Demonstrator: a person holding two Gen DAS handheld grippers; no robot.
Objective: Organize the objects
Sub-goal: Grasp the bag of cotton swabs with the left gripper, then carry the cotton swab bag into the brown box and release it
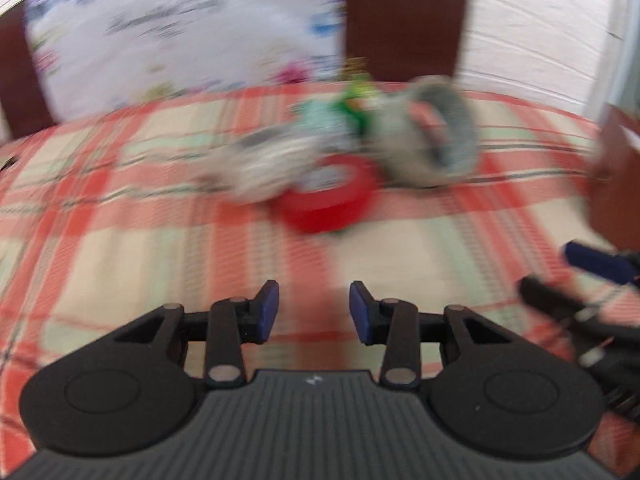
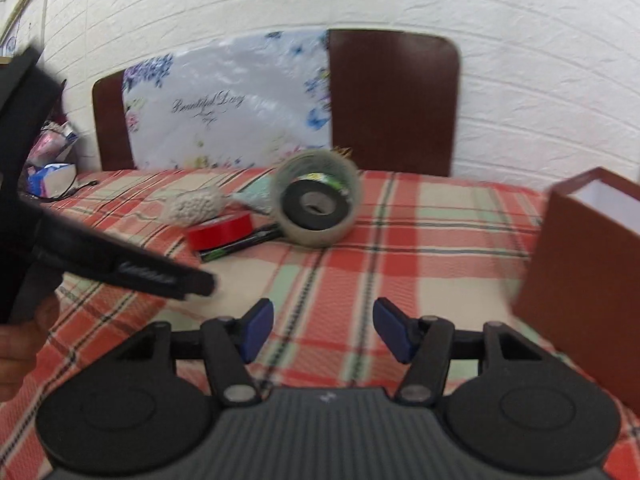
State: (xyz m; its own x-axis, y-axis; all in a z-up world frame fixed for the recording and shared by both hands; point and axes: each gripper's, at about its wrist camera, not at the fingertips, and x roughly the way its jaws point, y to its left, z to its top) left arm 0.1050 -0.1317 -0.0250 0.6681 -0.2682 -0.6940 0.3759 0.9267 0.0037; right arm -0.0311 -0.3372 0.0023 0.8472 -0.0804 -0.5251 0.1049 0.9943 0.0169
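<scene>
Both pairs of jaws stood spread with nothing between them — the left gripper (image 1: 314,306) and the right gripper (image 2: 323,330) both hung over bare checked tablecloth (image 2: 400,240), short of the red tape roll (image 2: 220,232). Around that roll the clutter lay packed: a black marker (image 2: 240,245) touching its near edge, a white beaded pouch (image 2: 194,205) just behind it, and a big clear tape roll (image 2: 318,196) with a black one (image 2: 314,205) inside it just to its right, while the open brown box (image 2: 580,292) stood well apart to the right. The left view was heavily blurred, so a fast reach into so tight a heap could probably have knocked the upright clear roll rolling or closed on two things at once.
</scene>
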